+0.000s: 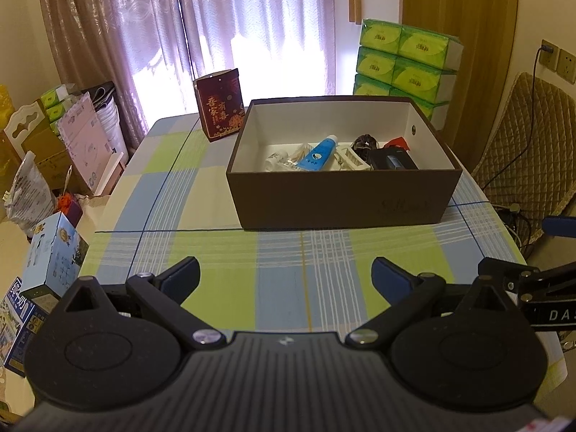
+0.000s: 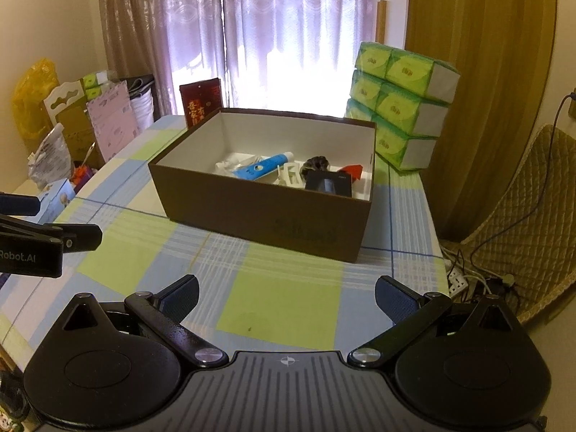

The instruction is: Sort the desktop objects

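Observation:
A brown open box (image 1: 338, 201) (image 2: 252, 212) stands on the checked tablecloth (image 1: 201, 252) (image 2: 280, 298). Inside lie a blue tube (image 1: 318, 154) (image 2: 264, 170), white packets (image 1: 279, 160), a white plastic piece (image 1: 351, 160) (image 2: 289, 176), a dark round thing (image 1: 365, 141) (image 2: 316, 163), a black box (image 1: 394, 160) (image 2: 329, 181) and a red item (image 1: 396, 142) (image 2: 351, 170). My left gripper (image 1: 286, 275) is open and empty, above the cloth in front of the box. My right gripper (image 2: 288, 293) is open and empty too, in front of the box.
A dark red gift box (image 1: 219, 104) (image 2: 199, 102) stands behind the brown box at the left. Stacked green tissue packs (image 1: 403, 61) (image 2: 399, 108) stand at the back right. Boxes and bags (image 1: 54, 244) crowd the floor at the left. A quilted chair (image 1: 525, 136) and cables (image 2: 478, 280) are at the right.

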`<state>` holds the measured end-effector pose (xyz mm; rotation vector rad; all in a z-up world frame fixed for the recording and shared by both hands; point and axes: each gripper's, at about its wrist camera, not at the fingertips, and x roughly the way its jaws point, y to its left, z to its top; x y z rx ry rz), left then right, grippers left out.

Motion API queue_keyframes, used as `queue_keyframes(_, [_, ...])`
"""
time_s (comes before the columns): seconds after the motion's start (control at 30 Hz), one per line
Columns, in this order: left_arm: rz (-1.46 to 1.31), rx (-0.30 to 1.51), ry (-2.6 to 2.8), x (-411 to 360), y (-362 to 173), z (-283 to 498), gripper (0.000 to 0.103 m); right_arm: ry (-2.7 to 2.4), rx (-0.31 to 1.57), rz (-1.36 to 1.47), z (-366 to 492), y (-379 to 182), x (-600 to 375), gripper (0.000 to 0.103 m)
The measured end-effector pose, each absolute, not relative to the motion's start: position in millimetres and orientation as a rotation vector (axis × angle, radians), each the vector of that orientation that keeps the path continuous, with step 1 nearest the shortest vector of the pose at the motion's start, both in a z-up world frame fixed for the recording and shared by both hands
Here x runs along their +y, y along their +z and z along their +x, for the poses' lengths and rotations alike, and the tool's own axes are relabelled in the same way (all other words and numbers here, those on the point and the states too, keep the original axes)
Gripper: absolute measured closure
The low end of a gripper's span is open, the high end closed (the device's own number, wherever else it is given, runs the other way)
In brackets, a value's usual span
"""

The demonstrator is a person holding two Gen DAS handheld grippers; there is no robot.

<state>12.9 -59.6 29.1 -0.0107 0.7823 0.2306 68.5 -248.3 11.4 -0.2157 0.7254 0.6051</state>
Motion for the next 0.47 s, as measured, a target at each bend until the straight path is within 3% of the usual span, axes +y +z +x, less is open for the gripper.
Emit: queue_keyframes(0.47, [-0.021,0.785,0.238,-57.4,24.9,8.5,0.003,0.597,0.731,-0.222,70.9,8.5,-246.0,0.002])
